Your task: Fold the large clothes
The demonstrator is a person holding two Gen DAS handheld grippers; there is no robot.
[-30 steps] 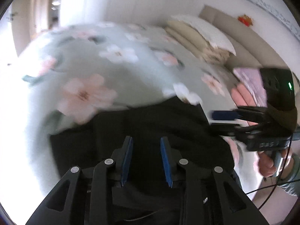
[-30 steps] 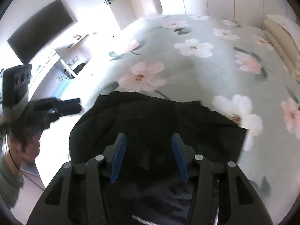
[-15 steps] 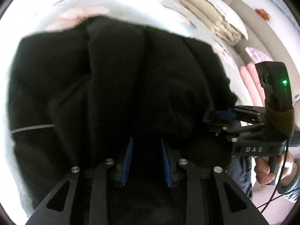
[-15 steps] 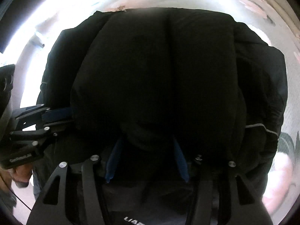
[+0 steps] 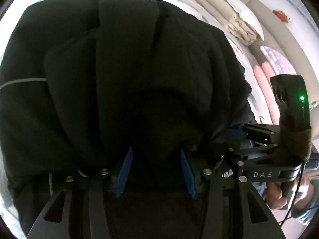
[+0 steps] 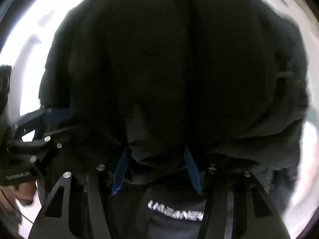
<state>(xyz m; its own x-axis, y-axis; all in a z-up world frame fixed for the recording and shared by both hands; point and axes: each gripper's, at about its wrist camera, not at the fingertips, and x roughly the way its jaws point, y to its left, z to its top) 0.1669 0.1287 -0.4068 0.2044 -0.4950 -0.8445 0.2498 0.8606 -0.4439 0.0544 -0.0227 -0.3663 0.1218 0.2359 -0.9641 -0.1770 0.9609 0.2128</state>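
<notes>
A large black garment [image 5: 123, 69] fills both wrist views [image 6: 179, 69] and hangs in thick folds close to the cameras. My left gripper [image 5: 155, 155] has its blue pads [image 5: 124, 169] clamped on a bunch of the black cloth. My right gripper [image 6: 156, 157] is likewise shut on a bunch of the cloth, with white lettering [image 6: 175, 213] on the fabric below it. The right gripper also shows at the right of the left wrist view [image 5: 235, 137], close beside the left one, its tips buried in cloth.
The bed's floral cover [image 5: 245, 45] shows only as a bright rim around the garment. Stacked pillows [image 5: 239, 23] and folded pink bedding [image 5: 267, 83] lie at the headboard side. The left gripper's body [image 6: 30, 139] sits at the left of the right wrist view.
Both grippers have lifted the black garment off the bed and toward the cameras. The bed, visible a second ago, is now almost wholly hidden. The grippers have drawn closer together.
</notes>
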